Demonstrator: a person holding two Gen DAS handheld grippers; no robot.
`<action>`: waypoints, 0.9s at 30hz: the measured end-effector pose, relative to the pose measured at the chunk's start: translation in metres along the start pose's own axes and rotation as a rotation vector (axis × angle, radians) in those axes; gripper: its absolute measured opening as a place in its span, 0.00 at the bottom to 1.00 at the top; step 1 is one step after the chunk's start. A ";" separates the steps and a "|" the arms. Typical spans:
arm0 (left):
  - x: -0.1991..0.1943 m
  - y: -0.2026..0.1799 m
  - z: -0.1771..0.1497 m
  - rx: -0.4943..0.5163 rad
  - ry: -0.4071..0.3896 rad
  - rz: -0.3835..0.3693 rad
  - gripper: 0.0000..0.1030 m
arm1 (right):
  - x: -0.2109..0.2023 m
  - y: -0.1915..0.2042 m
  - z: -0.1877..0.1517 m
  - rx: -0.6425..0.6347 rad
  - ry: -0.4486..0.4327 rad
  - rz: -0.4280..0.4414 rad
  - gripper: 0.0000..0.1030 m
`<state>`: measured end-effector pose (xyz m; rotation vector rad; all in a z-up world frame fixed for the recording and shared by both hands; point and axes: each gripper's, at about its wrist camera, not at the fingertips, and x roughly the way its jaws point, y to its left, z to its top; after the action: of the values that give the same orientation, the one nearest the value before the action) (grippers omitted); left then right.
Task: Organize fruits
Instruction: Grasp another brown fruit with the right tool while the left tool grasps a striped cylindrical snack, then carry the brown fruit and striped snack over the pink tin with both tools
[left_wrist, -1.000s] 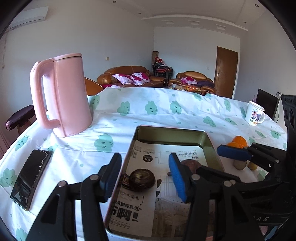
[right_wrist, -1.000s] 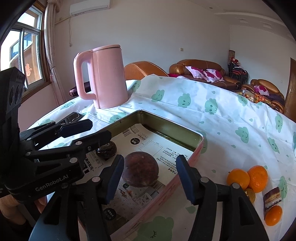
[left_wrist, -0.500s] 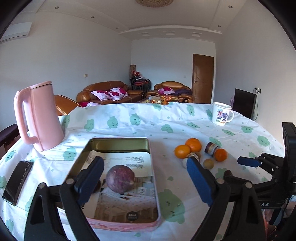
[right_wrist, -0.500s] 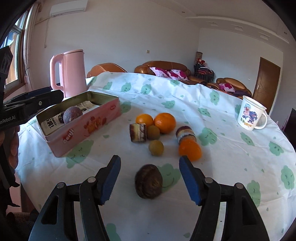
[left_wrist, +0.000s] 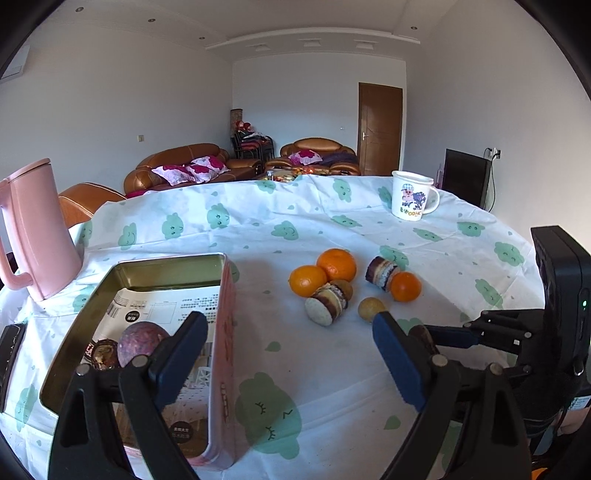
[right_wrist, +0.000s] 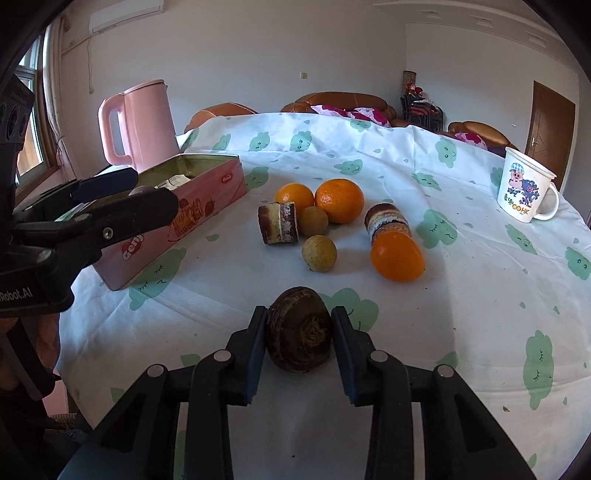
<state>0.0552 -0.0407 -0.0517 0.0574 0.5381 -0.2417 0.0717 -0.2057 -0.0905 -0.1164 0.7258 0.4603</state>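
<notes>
A dark brown round fruit (right_wrist: 299, 332) lies on the tablecloth near the front edge. My right gripper (right_wrist: 299, 314) is closing on it, and both blue pads touch its sides. My left gripper (left_wrist: 286, 325) is open and holds nothing, hovering over the right wall of the pink tin (left_wrist: 221, 295). A purple fruit (left_wrist: 142, 341) and a dark fruit (left_wrist: 99, 354) lie in the tin on printed paper. Three oranges (right_wrist: 339, 199) and two small greenish-brown fruits (right_wrist: 318, 253) are grouped mid-table.
Two layered cake rolls (right_wrist: 279, 223) lie among the oranges. A pink kettle (right_wrist: 138, 125) stands behind the tin, and a cartoon mug (right_wrist: 526, 194) stands at the far right. A phone (left_wrist: 9, 354) lies at the table's left edge.
My right gripper left the tin, swung right over the loose fruit and shut around the dark brown fruit. My left gripper opened wide and moved right off the tin's middle.
</notes>
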 end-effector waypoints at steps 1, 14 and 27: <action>0.002 -0.002 0.001 0.003 0.004 -0.006 0.90 | -0.003 -0.003 0.001 0.012 -0.019 -0.001 0.35; 0.076 -0.020 0.022 0.000 0.196 -0.071 0.54 | -0.018 -0.027 0.047 0.074 -0.142 -0.187 0.35; 0.099 -0.019 0.023 -0.018 0.276 -0.110 0.42 | -0.008 -0.026 0.047 0.064 -0.140 -0.177 0.35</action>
<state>0.1444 -0.0830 -0.0831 0.0438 0.8190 -0.3388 0.1066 -0.2192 -0.0519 -0.0867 0.5860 0.2729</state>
